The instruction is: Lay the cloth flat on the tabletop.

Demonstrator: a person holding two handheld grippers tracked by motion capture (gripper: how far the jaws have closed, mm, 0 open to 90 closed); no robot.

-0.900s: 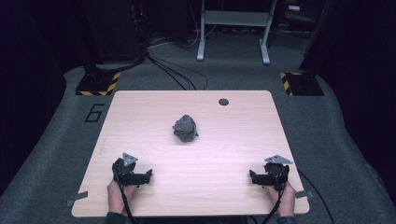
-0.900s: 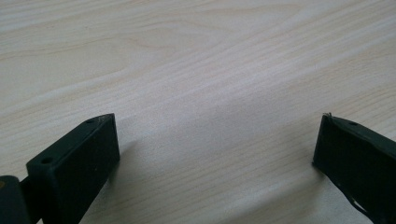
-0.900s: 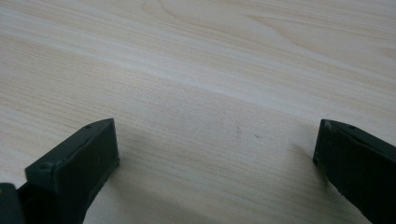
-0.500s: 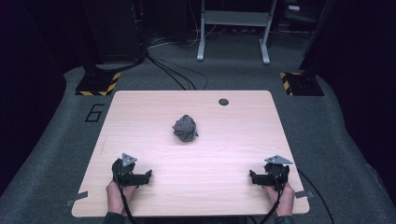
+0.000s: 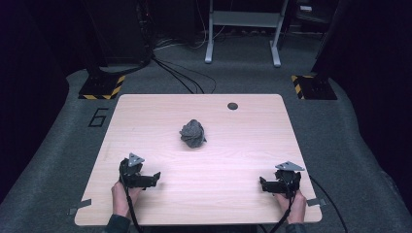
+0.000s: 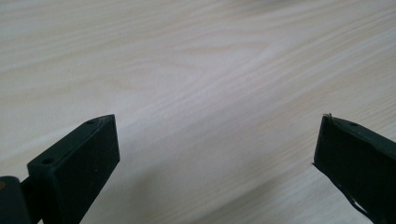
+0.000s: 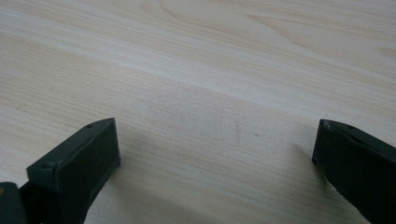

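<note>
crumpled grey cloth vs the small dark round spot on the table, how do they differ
The crumpled grey cloth is bulky and irregular, rising off the wood; the small dark round spot looks flat and neatly circular. The cloth is clearly the larger. The cloth lies near the middle of the table; the spot sits near its far edge. Both are dark against the pale wood, and neither is touched by a gripper.

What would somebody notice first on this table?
Probably the crumpled grey cloth, sitting alone near the middle of the pale wooden table. Next, the two black grippers at the near edge, the left gripper and the right gripper, both open and holding nothing.
</note>
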